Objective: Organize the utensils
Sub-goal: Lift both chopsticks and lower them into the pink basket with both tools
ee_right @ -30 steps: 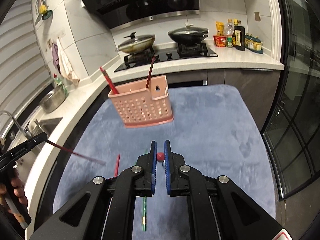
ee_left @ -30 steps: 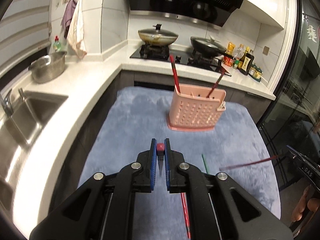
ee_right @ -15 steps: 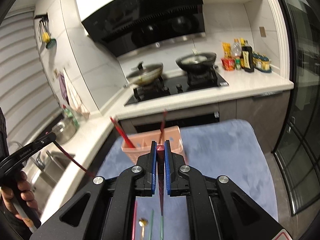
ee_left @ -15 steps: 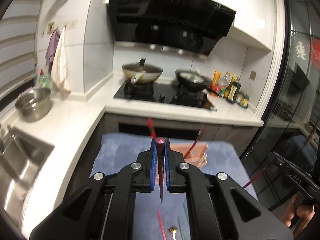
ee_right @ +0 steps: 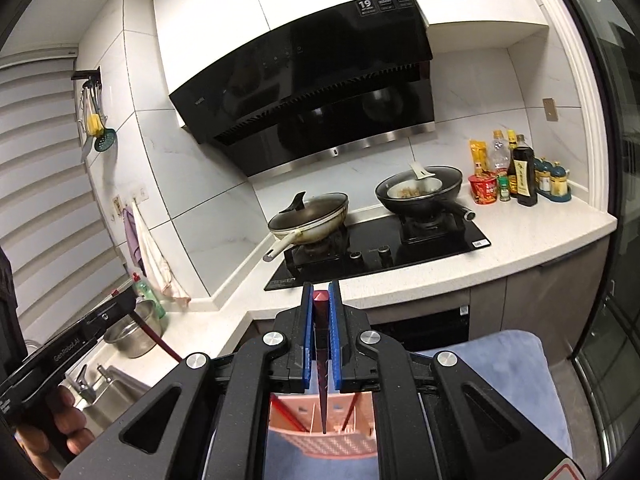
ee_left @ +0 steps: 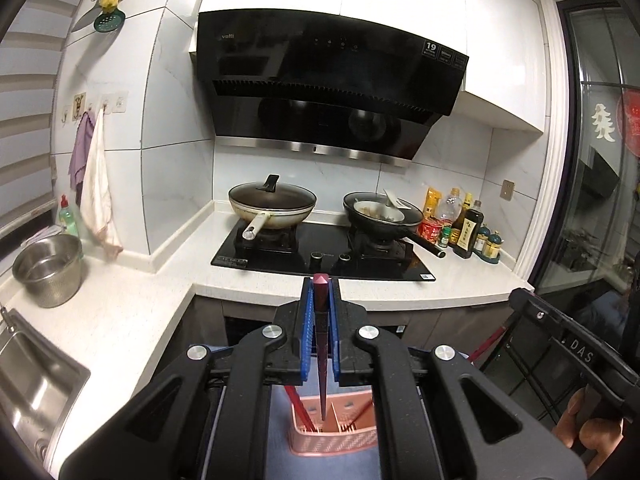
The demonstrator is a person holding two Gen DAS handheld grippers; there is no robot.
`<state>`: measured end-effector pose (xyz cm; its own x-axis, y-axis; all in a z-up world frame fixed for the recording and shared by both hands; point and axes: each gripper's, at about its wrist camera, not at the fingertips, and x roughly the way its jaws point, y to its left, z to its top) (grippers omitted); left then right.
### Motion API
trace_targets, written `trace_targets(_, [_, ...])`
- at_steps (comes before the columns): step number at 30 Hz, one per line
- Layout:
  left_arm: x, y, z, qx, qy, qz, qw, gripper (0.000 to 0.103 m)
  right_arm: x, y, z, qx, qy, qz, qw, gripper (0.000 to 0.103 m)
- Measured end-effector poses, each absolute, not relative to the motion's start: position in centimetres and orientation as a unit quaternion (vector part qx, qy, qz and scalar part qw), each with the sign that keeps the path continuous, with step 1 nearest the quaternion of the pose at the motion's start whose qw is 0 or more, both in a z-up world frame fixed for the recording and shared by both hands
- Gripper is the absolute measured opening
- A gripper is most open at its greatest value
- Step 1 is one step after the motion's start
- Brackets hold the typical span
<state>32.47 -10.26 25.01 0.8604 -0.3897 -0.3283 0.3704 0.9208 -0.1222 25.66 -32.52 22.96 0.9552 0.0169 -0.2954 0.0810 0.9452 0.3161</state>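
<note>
My left gripper (ee_left: 321, 286) is shut on a dark red chopstick (ee_left: 321, 344) that hangs point down over the pink slotted utensil basket (ee_left: 334, 438). My right gripper (ee_right: 321, 292) is shut on another dark red chopstick (ee_right: 321, 376), its tip over the same basket (ee_right: 320, 438). Two red chopsticks (ee_left: 298, 406) stand in the basket. Each view shows the other gripper at its edge: the right one (ee_left: 560, 344) in the left wrist view, the left one (ee_right: 80, 332) in the right wrist view.
The basket stands on a blue-grey mat (ee_right: 516, 364). Beyond is a white counter (ee_left: 132, 300) with a black hob (ee_left: 324, 256), two pans (ee_left: 272, 204), condiment bottles (ee_left: 464, 228), a steel pot (ee_left: 48, 268) and a sink (ee_left: 28, 380) at left.
Both grippers have lifted from the mat and tilted up, carrying their chopsticks to hang upright over the basket. The loose utensils on the mat have dropped out of view.
</note>
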Motion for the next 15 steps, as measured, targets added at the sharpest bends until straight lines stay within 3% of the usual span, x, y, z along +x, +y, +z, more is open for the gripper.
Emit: trace_targets(15, [37.1, -11.6, 17.6, -0.029, 0.255, -0.187, 0.948, 0.007, 31.7, -33.2, 14.9, 0.186, 0.236, -0.027, 0.953, 0.007])
